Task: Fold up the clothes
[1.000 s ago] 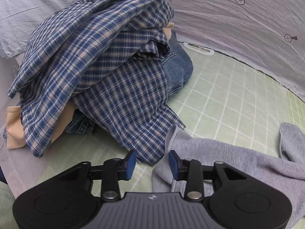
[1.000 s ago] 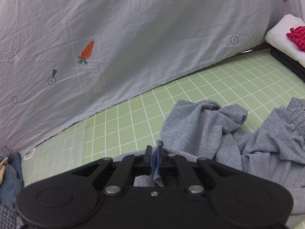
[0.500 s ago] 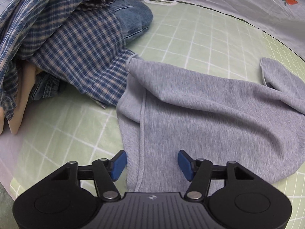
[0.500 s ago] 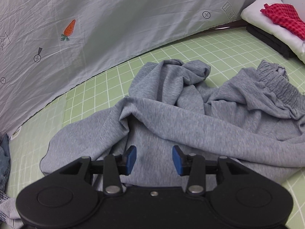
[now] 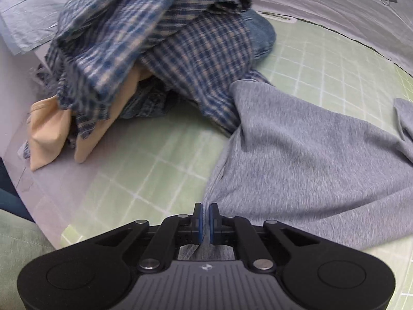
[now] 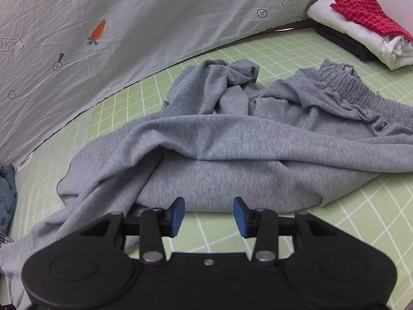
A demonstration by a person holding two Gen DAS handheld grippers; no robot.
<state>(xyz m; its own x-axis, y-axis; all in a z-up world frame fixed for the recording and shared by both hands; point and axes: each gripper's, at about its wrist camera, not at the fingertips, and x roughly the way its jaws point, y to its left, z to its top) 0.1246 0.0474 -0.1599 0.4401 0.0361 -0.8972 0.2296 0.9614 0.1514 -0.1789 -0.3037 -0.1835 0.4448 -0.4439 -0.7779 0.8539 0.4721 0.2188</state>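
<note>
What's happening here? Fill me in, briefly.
A person with two handheld grippers is folding laundry on a green grid mat. The left gripper is shut on an edge of the grey sweatpants, which lie crumpled. The right gripper hangs open just before them. A plaid shirt pile waits nearby.

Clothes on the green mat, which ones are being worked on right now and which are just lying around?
In hand: grey sweatpants, pinched at an edge by the left gripper; right gripper open beside them.

Lying about: plaid shirt pile, jeans, folded stack.
</note>
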